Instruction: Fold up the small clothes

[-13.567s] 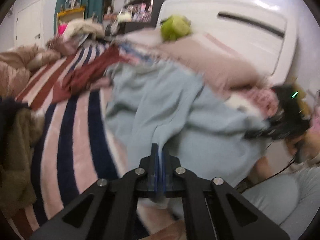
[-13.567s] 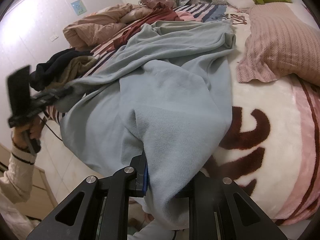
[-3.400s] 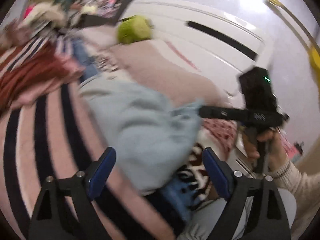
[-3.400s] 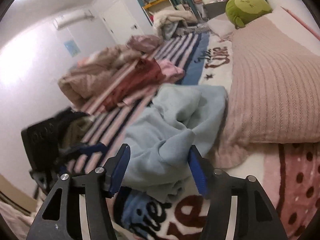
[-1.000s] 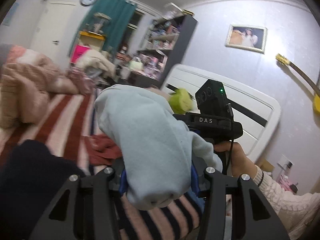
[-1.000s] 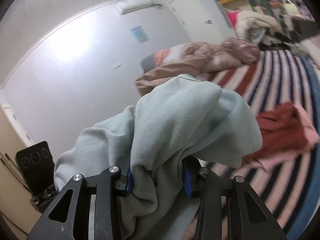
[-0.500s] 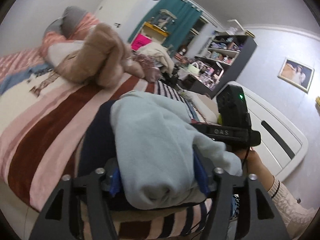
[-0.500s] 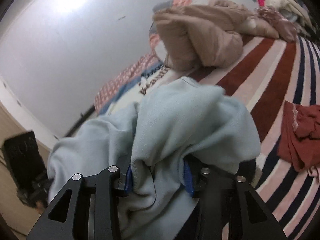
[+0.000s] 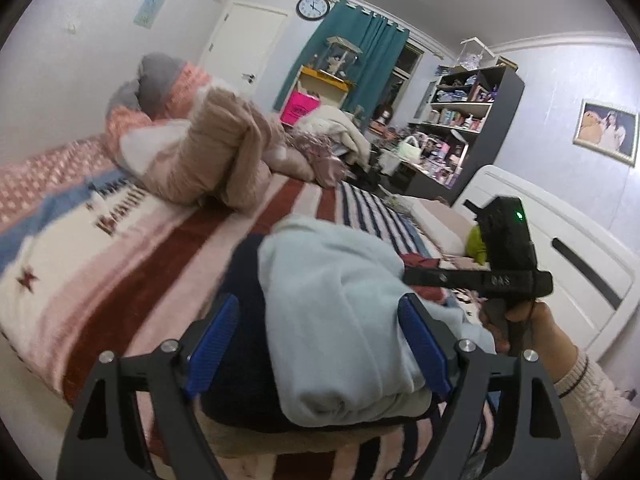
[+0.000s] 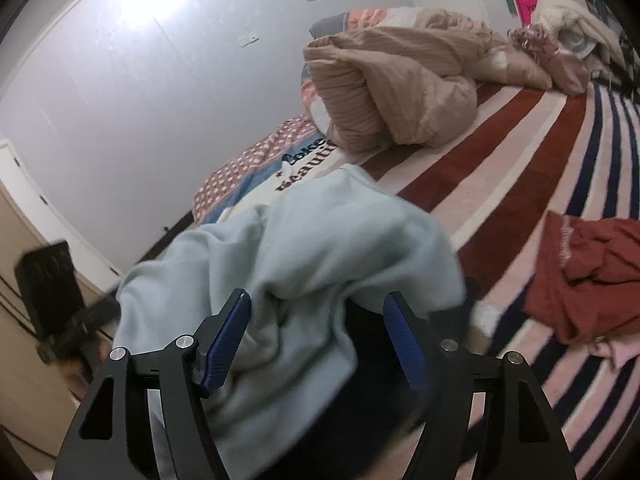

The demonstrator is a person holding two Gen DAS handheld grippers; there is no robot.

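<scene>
The folded light blue sweater (image 9: 332,320) lies on a dark navy garment (image 9: 244,320) at the near edge of the bed. My left gripper (image 9: 318,340) straddles the bundle and its jaws are opening. Its left pad stands clear of the cloth and its right pad sits just beside it. In the right wrist view the sweater (image 10: 320,240) drapes between the fingers of my right gripper (image 10: 314,338), whose jaws are also opening, with the navy garment (image 10: 360,400) underneath. A hand (image 9: 532,324) holds the right gripper's black housing (image 9: 504,240).
A striped pink, red and navy blanket (image 9: 160,264) covers the bed. A crumpled red garment (image 10: 588,272) lies to the right, and a beige duvet heap (image 10: 392,92) at the far side. A white headboard (image 9: 580,256), a green plush (image 9: 474,240) and dark shelves (image 9: 472,120) stand beyond.
Both grippers have come down with the sweater onto the navy garment. Their pads, clamped on the cloth a second ago, now stand wider apart around it.
</scene>
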